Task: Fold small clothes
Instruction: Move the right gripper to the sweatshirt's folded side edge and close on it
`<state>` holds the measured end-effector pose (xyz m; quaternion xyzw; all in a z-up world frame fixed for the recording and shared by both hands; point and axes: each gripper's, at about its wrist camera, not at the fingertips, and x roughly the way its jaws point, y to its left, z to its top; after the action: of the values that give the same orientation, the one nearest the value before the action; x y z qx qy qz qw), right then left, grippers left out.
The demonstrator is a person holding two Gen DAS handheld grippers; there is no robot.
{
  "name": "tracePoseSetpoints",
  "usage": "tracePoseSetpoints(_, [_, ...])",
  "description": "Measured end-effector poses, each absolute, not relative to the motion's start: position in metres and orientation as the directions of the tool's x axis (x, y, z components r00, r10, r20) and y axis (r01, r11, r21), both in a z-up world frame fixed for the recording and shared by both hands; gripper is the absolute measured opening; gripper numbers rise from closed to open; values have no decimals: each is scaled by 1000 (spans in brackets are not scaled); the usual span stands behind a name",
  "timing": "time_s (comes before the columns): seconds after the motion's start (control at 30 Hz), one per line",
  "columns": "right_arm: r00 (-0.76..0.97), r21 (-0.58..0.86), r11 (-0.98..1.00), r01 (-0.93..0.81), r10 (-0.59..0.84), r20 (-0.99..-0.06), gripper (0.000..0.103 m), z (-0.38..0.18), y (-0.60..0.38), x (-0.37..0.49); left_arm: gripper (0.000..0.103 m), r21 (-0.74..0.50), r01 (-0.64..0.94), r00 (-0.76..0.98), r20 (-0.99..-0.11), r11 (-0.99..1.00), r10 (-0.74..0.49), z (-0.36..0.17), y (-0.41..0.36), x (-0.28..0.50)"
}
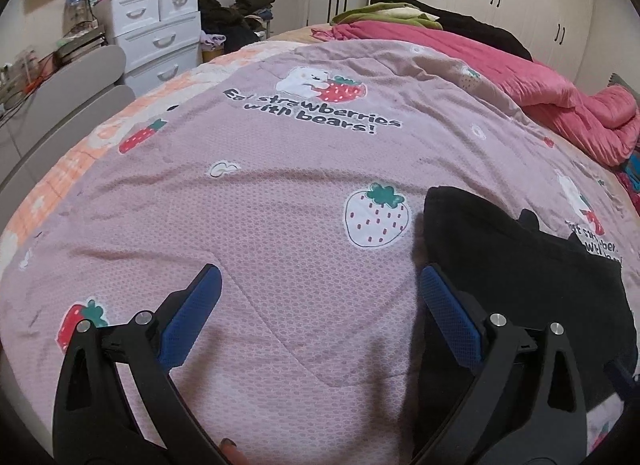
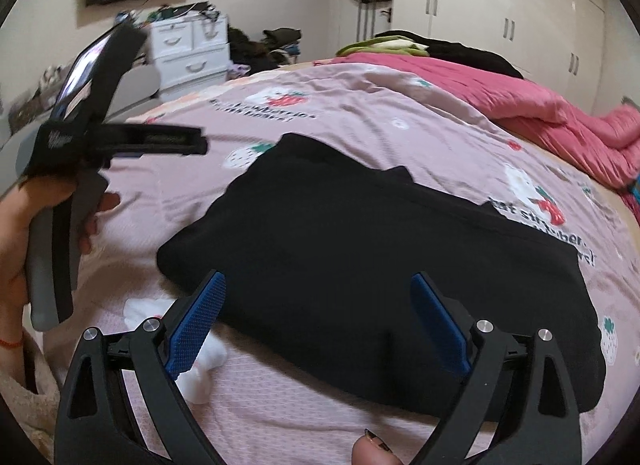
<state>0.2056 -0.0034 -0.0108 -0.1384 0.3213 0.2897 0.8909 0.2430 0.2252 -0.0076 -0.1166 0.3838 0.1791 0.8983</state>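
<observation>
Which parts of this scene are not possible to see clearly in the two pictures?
- Black garment, left wrist view: its right side is cut off by the edge and the tool's arm.
- Garment's type, right wrist view: folded dark cloth shows no detail.
- Left tool, right wrist view: blurred.
- White item: partly hidden behind the finger.

Strawberry bedspread point(image 1: 280, 193) – pink quilt point(image 1: 520, 77), white drawers point(image 1: 160, 37).

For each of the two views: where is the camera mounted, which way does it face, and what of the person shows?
Left wrist: on the left gripper, angled down at the pink bedspread; a fingertip shows.
Right wrist: on the right gripper, over the black garment; the left hand shows.
Shared: garment, bedspread, white drawers.
</observation>
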Motion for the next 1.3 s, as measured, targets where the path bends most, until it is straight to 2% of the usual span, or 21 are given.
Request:
tracePoseSetpoints(0.23, [629,-165,742,-650,403,-665,93,-26,20,191,94,-75,-376,642,-740,924,202,-10,215,255])
tracePoseSetpoints(0.47, [607,-189,708,-681,400,-687,93,-37,35,183,93,-89,-309,651,-746,947,142,-9,197,269])
tracePoseSetpoints(0.73, [665,-348,669,-656,294,-687,95,-57,53,184,93,-91,-289,641,-758,953,122,-15,191,279])
tracePoseSetpoints(1.17, [708,-392,709,-586,211,-674,95,-65,56,219,93,-88,-303,612,-781,949,123,-27,192,292])
tracePoseSetpoints(1.23, [732,-415,709,-570,210,-648,93,-63,54,220,93,-104,-298,609,-786,949,105,-30,192,294])
tracePoseSetpoints(1.3, [742,-427,692,-582,236,-628,75,-61,54,215,93,-117,-289,609,-788,950,88,-31,191,296])
